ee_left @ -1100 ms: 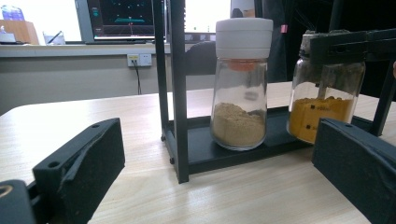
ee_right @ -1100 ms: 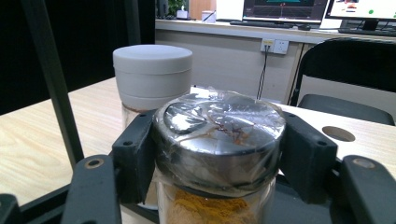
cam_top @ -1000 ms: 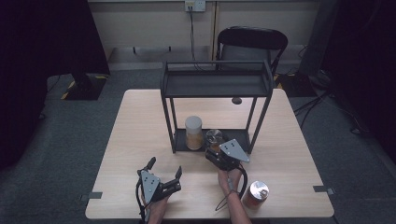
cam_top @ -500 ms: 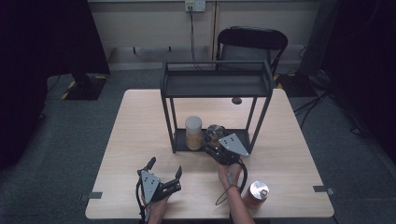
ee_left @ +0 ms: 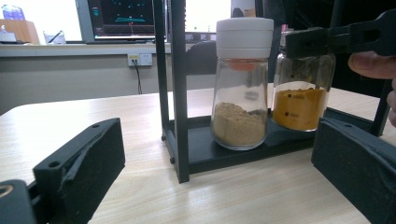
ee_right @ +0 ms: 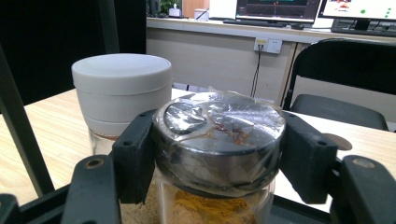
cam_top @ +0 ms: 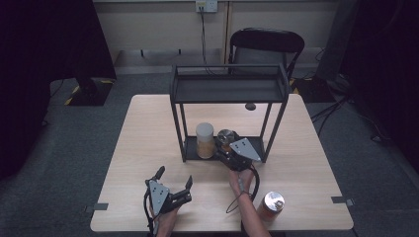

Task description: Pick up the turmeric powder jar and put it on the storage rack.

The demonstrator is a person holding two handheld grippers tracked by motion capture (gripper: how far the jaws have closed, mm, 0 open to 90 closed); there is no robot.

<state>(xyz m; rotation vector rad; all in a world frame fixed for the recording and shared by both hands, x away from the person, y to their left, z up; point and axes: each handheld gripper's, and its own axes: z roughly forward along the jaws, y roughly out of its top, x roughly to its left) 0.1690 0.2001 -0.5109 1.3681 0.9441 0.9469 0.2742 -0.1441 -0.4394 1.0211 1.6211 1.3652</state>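
spice jar gripped on lower shelf of rack

right gripper (cam_top: 228, 148) reaches into the black metal rack (cam_top: 230, 89) from the person's side. its jaws are clamped on the silver, film-wrapped lid of the orange-powder jar (ee_right: 219, 140); in the right gripper view both black pads press the lid's rim, one on each side. jar is upright on the lower shelf (ee_left: 243, 149) of the rack, glass body showing orange powder about halfway up in the left gripper view. whether the base rests on the shelf or is just off it: cannot tell, the base is hidden behind the neighbouring jar.

white-lidded jar (cam_top: 204, 140) with tan powder stands upright on the same shelf, just beside the gripped jar, on its left in the high view. the two look close enough to touch; contact not resolvable.

left gripper (cam_top: 173, 183) sits low over the near part of the counter (cam_top: 148, 128), well apart from the rack, pointing towards it. jaws spread wide, nothing between them; in the left gripper view bare wood shows between the two black jaws.

third jar (cam_top: 270, 205), copper-coloured with a silver top, stands upright on the counter near the right front edge, beside the person's right forearm, apart from the rack.

upper shelf of the rack is a shallow tray. black chair (cam_top: 267, 44) stands behind the counter.
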